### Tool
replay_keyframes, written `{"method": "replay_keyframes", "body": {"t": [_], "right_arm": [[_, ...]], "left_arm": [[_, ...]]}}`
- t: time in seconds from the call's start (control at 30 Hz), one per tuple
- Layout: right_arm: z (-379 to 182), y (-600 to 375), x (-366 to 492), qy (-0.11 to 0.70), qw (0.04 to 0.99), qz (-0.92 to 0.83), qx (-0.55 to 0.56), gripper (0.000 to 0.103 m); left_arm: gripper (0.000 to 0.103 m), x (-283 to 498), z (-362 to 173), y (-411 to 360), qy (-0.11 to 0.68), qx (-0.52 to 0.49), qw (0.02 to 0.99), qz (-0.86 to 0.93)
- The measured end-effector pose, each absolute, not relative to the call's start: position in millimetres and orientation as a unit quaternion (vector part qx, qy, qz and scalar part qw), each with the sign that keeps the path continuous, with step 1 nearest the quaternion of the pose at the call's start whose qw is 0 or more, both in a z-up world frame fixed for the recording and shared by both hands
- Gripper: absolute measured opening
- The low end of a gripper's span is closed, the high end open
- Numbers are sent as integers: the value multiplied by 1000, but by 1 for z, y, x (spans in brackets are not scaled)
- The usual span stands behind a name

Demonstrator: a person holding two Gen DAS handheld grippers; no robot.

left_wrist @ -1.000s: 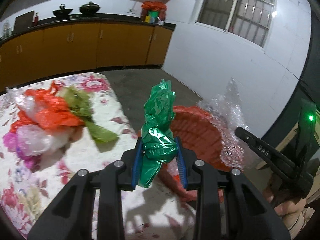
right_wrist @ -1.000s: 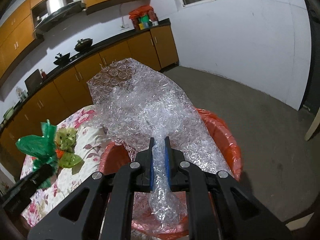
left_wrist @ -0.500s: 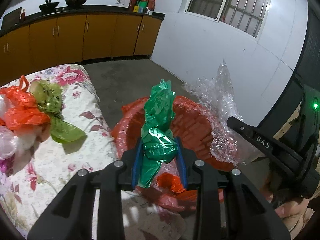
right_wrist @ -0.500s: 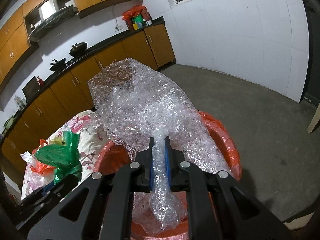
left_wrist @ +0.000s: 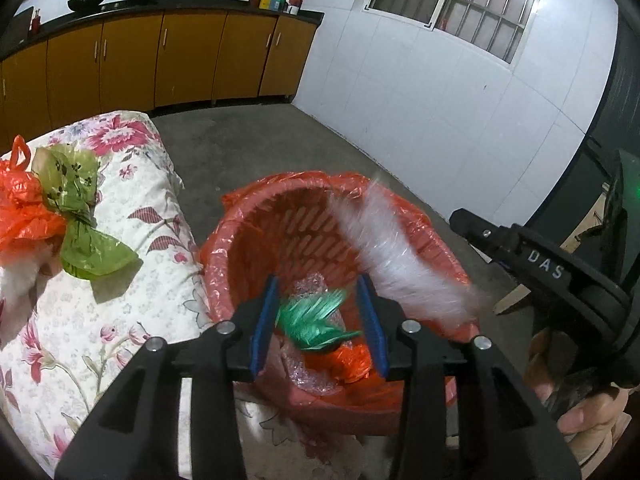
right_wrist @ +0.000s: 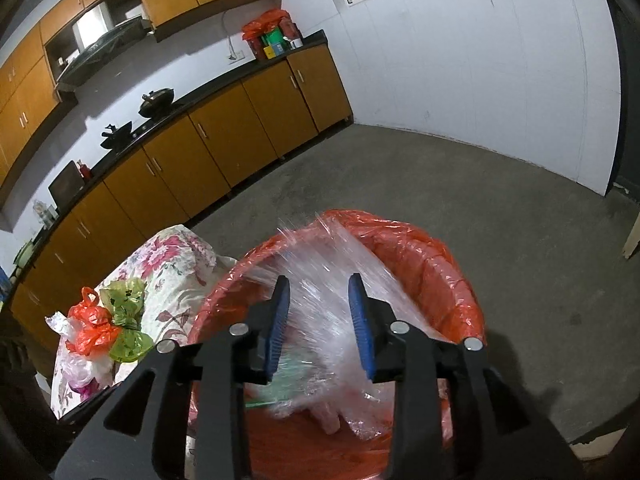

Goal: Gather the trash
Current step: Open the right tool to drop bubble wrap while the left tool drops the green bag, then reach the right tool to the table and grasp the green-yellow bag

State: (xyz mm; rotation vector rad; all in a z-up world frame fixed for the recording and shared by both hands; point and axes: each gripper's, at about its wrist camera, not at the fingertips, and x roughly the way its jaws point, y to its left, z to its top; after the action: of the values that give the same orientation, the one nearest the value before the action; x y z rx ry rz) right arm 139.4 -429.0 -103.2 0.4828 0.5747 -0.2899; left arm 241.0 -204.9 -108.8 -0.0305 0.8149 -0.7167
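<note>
Both grippers hang over an orange basket [left_wrist: 288,236] lined with an orange bag [right_wrist: 432,264]. My left gripper [left_wrist: 318,322] is opening; a green plastic bag [left_wrist: 312,318] falls blurred between its blue pads, free of them. My right gripper [right_wrist: 320,322] is opening too, and a sheet of bubble wrap [right_wrist: 324,292] drops in a blur between and below its pads into the basket. In the left wrist view the bubble wrap [left_wrist: 396,248] streaks across the basket, and the right gripper's black body [left_wrist: 552,276] shows at the right with a hand under it.
Left of the basket lies a flowered cushion [left_wrist: 132,200] with more trash on it: an orange bag [left_wrist: 20,216], a light green bag [left_wrist: 80,220] and clear plastic [right_wrist: 80,368]. Brown cabinets [right_wrist: 200,152] line the far wall. Grey concrete floor [right_wrist: 480,184] spreads beyond the basket.
Both grippers have opened. The green bag has slipped from the left pads and the bubble wrap from the right; both are dropping into the basket. The left gripper moved toward the basket and down.
</note>
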Motion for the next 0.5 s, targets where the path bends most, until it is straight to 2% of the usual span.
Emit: {"method": "replay_keyframes", "body": {"t": [0.17, 0.3, 0.5], "right_arm": [[-101, -431, 137, 280, 921, -145, 230, 34], [-95, -424, 137, 279, 927, -137, 211, 34], [-87, -391, 145, 285, 937, -94, 178, 34]], "left_arm": [[43, 241, -110, -194, 388, -13, 863, -324], [53, 239, -103, -167, 371, -13, 884, -284], [57, 237, -93, -110, 351, -9, 912, -213]]}}
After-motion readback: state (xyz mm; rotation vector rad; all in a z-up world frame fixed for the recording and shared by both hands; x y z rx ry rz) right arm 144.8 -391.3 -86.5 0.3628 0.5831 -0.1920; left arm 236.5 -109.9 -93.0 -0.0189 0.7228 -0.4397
